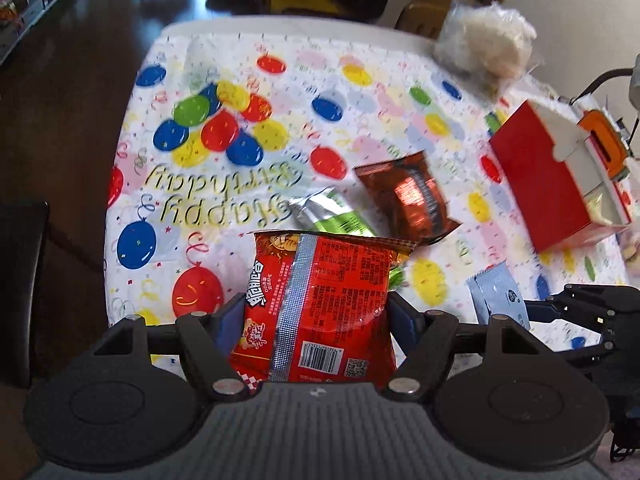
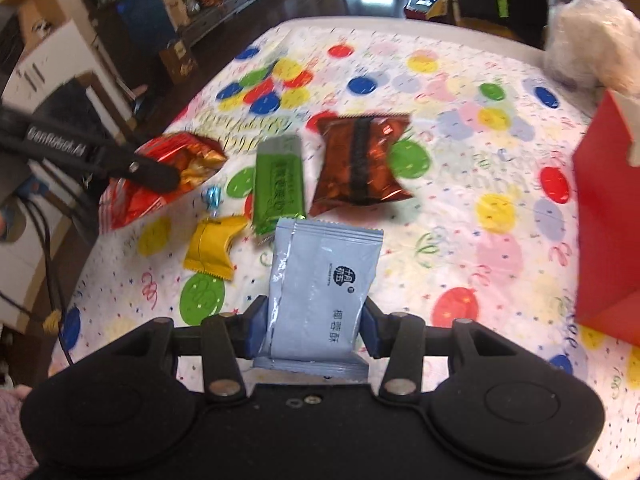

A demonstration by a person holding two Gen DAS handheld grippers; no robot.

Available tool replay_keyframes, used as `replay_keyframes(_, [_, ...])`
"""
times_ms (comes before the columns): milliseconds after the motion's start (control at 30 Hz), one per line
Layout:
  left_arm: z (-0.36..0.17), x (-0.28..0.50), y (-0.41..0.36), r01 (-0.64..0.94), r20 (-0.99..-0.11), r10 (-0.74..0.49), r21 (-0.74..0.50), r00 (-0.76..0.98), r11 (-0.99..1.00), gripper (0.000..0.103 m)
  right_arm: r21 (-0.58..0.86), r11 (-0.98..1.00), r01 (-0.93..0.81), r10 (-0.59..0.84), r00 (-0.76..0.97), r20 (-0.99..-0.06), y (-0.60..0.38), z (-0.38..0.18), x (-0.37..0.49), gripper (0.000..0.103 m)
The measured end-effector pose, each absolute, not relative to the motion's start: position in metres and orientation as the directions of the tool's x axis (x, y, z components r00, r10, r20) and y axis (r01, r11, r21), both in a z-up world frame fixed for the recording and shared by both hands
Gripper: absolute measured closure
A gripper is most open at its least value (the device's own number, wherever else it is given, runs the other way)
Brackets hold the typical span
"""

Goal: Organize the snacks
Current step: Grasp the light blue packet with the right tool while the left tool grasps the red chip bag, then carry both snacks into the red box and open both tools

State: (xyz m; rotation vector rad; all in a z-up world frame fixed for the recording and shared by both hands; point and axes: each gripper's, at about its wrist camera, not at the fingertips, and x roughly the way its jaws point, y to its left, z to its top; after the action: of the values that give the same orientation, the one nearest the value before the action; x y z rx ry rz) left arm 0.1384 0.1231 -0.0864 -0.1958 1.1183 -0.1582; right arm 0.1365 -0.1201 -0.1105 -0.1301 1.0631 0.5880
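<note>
Left gripper [image 1: 316,312] clenching large red crinkly snack bag [image 1: 320,304] between blue pads, bag sitting raised over balloon-print tablecloth [image 1: 280,80]. Right gripper [image 2: 312,320] gripping pale blue flat sachet [image 2: 320,280] by its sides, also lifted off cloth. Lying on cloth: copper-brown foil packet [image 2: 360,160], green foil stick pack [image 2: 278,184] just beside it, small yellow wrapped snack [image 2: 212,246] near the left edge. Open red cardboard box [image 1: 560,184] standing at right side. Clear plastic bag of white stuff [image 1: 488,36] sitting at far corner.
</note>
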Motion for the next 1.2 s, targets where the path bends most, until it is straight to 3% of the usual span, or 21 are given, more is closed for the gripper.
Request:
replay_keyframes(600, [-0.014, 0.138, 0.0, 0.137, -0.791, -0.234, -0.19, 0.565, 0.972, 0.03, 0.176, 0.892, -0.417, 0.397, 0.533, -0.747, -0.24, -0.042, 0.157, 0.058])
replay_keyframes(1200, [0.005, 0.186, -0.157, 0.264, -0.758, -0.266, -0.128, 0.596, 0.956, 0.03, 0.12, 0.932, -0.341, 0.315, 0.604, -0.732, -0.363, -0.034, 0.194, 0.058])
